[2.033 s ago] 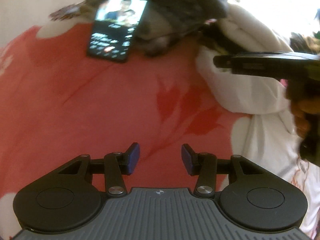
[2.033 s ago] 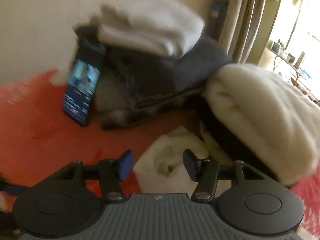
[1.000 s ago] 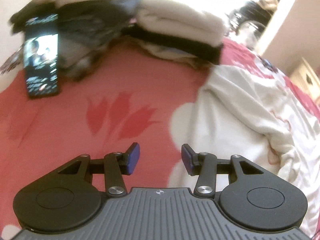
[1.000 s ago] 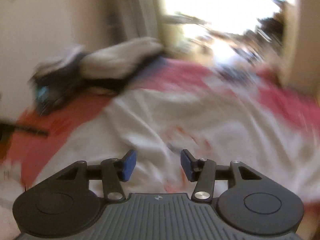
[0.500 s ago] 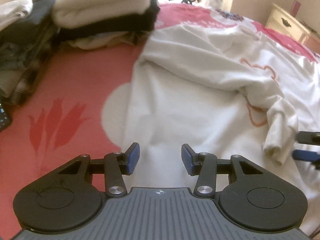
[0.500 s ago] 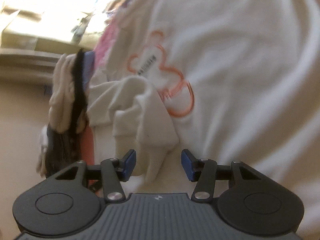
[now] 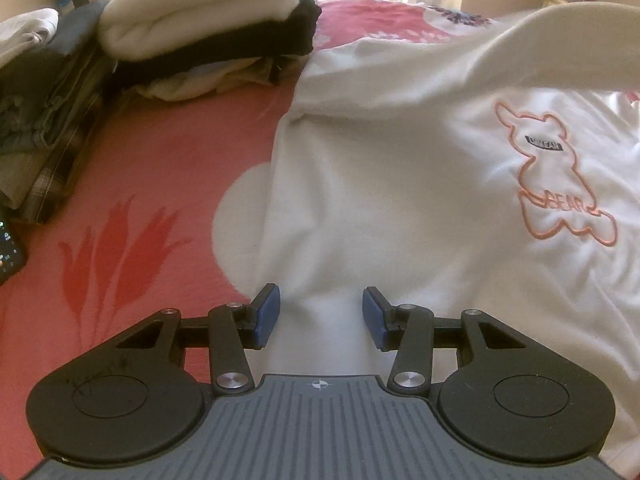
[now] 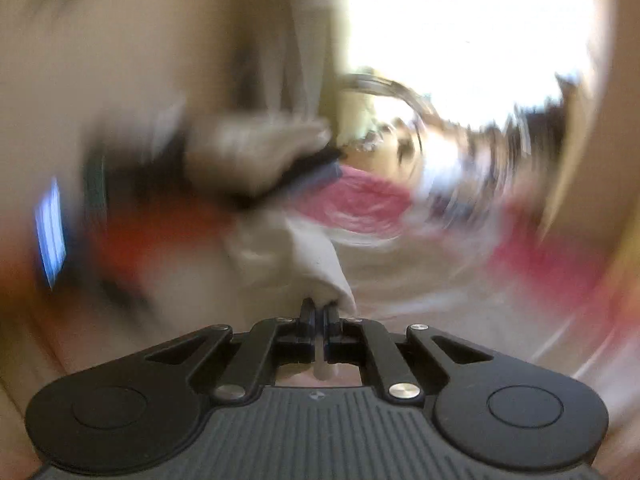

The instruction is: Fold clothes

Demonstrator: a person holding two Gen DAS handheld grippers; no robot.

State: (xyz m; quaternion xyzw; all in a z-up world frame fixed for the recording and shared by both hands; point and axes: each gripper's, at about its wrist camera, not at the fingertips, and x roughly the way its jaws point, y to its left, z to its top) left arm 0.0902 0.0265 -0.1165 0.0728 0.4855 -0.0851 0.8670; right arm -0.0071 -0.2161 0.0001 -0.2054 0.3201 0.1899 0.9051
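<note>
One red bedspread with a white-and-red flower print (image 7: 160, 152) fills the left wrist view. Over its right half lies the white sweatshirt with an orange bear outline (image 7: 400, 184), one sleeve raised across the upper right. A stack of folded cream and black clothes (image 7: 200, 28) sits upper left. The left gripper (image 7: 319, 316) hovers spread over the sweatshirt's near edge, holding nothing. The right gripper (image 8: 319, 316) is clenched on white cloth at bottom centre of its blurred view.

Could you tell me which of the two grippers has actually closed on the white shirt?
The right gripper: its jaws are shut on a fold of the white shirt, while the left gripper stands open above it.
</note>
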